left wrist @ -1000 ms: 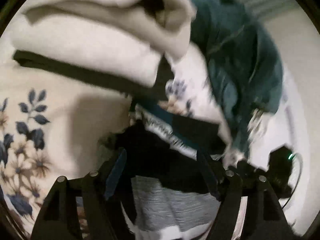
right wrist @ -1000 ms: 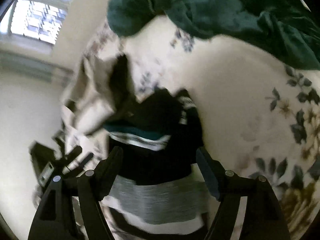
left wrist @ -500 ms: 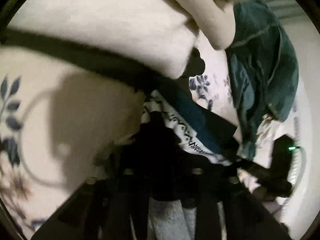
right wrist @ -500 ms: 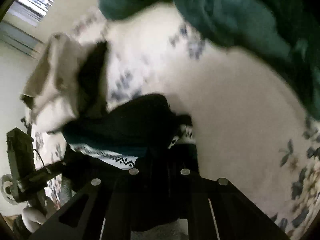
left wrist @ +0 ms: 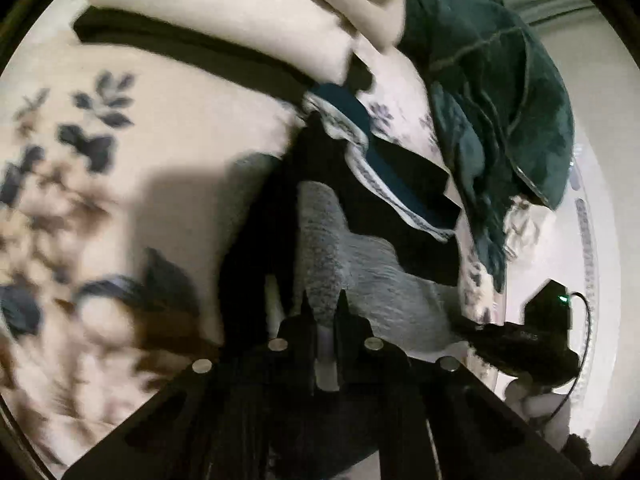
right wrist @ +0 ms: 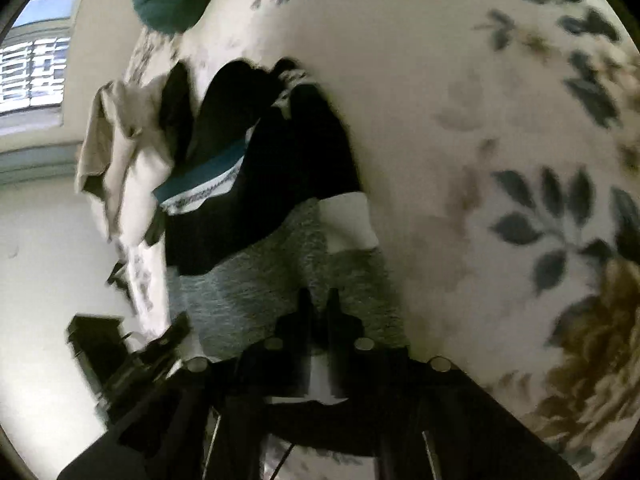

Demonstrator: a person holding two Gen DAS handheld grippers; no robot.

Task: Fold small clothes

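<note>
Left gripper (left wrist: 325, 312), bottom centre of its frame: jaws drawn nearly together, a grey-and-black garment (left wrist: 360, 280) pinched at its near hem. Right gripper (right wrist: 318, 308), bottom centre of its frame: jaws likewise nearly together, the same garment (right wrist: 272, 280) clamped at the grey band. The garment is seen stretched away from both grippers, long axis running from bottom centre up toward frame centre; grey knit band nearest, a white patch (right wrist: 348, 220) to its right in the right view, black body beyond, far end pointing to upper centre. Whether the far end lies on the bed or is lifted cannot be told. Floral bedsheet (right wrist: 460, 140) is spread under and right of it. A teal-and-white patterned piece (left wrist: 384, 168) is seen just beyond the black part. Farther, a cream folded cloth (left wrist: 224, 16) sits at upper left of the left view, a dark green blanket (left wrist: 500, 92) at upper right. A window (right wrist: 32, 72) shows at far upper left in the right view.
</note>
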